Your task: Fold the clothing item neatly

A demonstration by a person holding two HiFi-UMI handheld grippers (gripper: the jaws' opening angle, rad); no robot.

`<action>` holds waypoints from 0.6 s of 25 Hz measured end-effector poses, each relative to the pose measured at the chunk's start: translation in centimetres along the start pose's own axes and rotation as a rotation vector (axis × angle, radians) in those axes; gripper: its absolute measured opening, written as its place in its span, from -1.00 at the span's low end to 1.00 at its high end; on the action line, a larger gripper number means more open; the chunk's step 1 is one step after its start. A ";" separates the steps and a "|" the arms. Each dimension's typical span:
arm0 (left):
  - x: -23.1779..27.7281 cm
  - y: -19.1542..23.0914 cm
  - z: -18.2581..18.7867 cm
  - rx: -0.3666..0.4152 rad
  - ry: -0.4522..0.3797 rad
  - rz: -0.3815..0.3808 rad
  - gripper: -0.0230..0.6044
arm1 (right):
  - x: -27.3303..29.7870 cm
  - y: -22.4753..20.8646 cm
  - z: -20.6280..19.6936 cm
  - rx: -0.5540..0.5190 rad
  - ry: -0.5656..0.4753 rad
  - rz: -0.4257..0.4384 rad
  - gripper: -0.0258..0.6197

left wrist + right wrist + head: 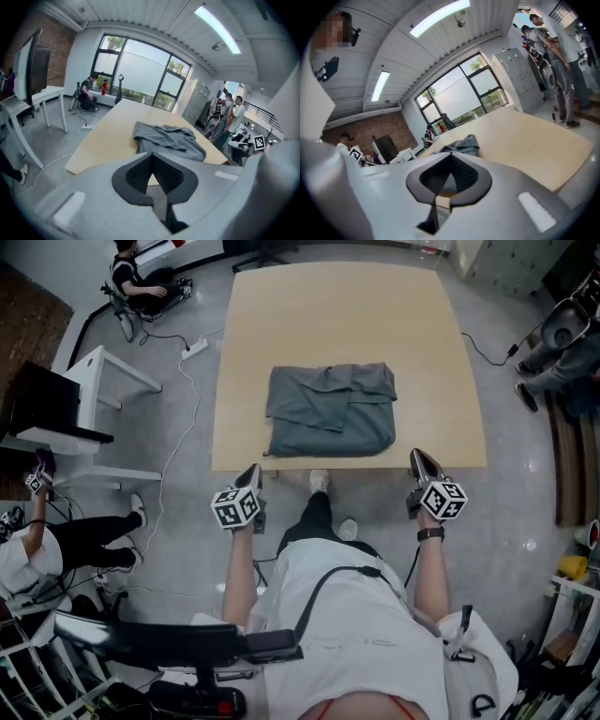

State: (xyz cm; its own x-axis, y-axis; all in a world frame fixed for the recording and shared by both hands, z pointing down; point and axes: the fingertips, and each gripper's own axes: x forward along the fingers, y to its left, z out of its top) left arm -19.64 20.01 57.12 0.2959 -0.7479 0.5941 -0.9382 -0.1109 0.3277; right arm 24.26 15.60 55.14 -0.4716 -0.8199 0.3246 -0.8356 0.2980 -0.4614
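A pale wooden table point(356, 315) stands on a grey floor point(187, 418) in a room with a big window point(136, 65). The folded grey garment point(333, 411) lies by the table's near edge, and the far half is bare. A white desk point(111, 376) and a power strip point(194, 349) sit to the left. The left gripper point(251, 472) and right gripper point(418, 458) hang off the near edge, clear of the garment, jaws closed together on nothing.

Closed empty left gripper point(151, 154); grey garment point(168, 139) beyond
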 end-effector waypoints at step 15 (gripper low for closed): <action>-9.0 -18.2 16.9 0.413 -0.461 -0.286 -0.93 | 0.6 30.7 10.5 -0.553 -0.144 0.247 -0.91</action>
State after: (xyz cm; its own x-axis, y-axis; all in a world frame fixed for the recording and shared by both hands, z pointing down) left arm -8.27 17.71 33.42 0.5217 -0.8443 0.1224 -0.8531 -0.5179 0.0633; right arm 1.30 19.17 32.51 -0.6594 -0.7404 0.1304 -0.7468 0.6650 0.0000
